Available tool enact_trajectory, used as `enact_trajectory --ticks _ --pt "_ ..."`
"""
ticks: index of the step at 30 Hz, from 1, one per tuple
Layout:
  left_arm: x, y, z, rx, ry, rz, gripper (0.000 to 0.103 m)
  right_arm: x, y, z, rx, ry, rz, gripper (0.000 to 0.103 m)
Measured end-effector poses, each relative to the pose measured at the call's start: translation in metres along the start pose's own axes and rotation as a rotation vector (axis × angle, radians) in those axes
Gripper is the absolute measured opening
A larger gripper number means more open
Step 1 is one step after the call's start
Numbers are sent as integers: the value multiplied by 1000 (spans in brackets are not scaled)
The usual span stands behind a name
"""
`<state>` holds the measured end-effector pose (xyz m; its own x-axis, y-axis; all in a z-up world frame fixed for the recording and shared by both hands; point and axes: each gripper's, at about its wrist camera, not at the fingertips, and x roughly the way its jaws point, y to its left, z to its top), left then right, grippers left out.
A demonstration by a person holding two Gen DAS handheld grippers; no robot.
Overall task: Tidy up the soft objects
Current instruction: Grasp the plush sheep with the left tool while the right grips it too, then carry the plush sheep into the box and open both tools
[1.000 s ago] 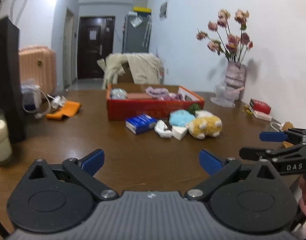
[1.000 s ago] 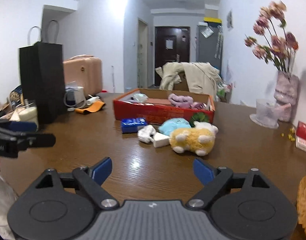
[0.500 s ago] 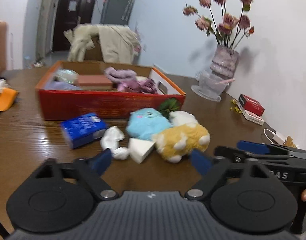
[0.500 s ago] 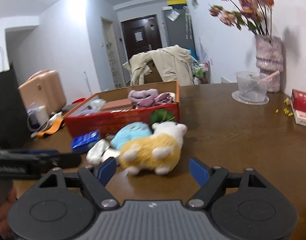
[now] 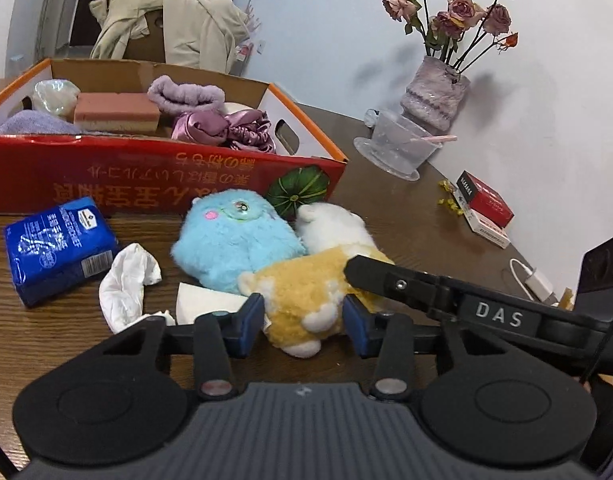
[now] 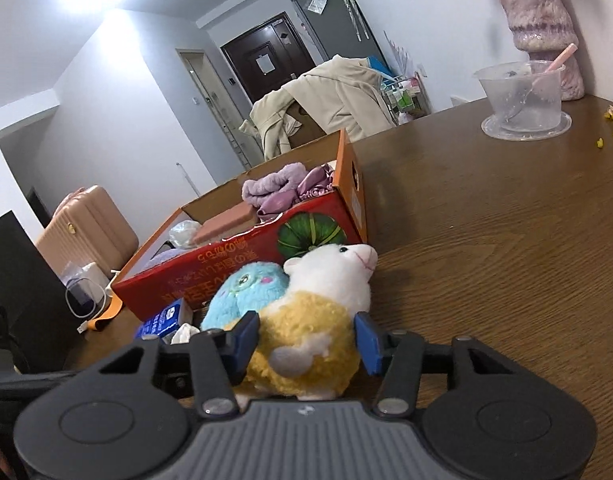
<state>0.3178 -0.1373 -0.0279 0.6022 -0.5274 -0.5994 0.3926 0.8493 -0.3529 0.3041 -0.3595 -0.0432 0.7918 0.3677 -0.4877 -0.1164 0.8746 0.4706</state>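
Observation:
A yellow and white plush toy [image 5: 306, 284] lies on the wooden table in front of an orange cardboard box [image 5: 106, 168], leaning on a blue plush [image 5: 234, 240]. My left gripper [image 5: 304, 326] has the yellow toy's rear end between its closing jaws, with a small gap at the right pad. From the other side my right gripper [image 6: 306, 340] is closing on the yellow plush toy [image 6: 306, 320], and both pads touch its fur. One finger [image 5: 406, 286] of the right gripper lies across the toy's back. The box [image 6: 226, 256] holds purple cloths and a pink sponge.
A blue tissue pack [image 5: 58, 240] and crumpled white tissue [image 5: 126, 276] lie left of the toys. A vase of dried roses [image 5: 434, 92], a clear bowl [image 5: 402, 144] and a red packet [image 5: 486, 204] stand along the wall. A black bag [image 6: 18, 280] is at the left.
Both grippers have moved forward and down to the plush pile. Their jaws have narrowed from wide open to either side of the yellow toy. The right view has tilted.

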Motion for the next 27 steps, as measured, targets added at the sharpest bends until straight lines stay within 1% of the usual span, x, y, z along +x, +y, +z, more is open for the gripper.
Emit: enact_trajectory --ticks 4,9,13,23,27 --pt "-5 -4 0 -5 0 -6 40 -8 6 -1 -16 4 -12 46" --pt "-31 -16 -8 1 -26 -39 39 -37 17 -6 -29 -21 -10 46" --pt "-61 -28 -21 0 -59 -59 39 -70 31 -15 -45 -48 -9 45" --pt "-143 -59 -54 41 -158 -53 40 -149 70 -47 -79 -117 28 45" --pt "-171 -65 -70 44 -187 -48 40 -170 83 -59 -103 -133 44 45"
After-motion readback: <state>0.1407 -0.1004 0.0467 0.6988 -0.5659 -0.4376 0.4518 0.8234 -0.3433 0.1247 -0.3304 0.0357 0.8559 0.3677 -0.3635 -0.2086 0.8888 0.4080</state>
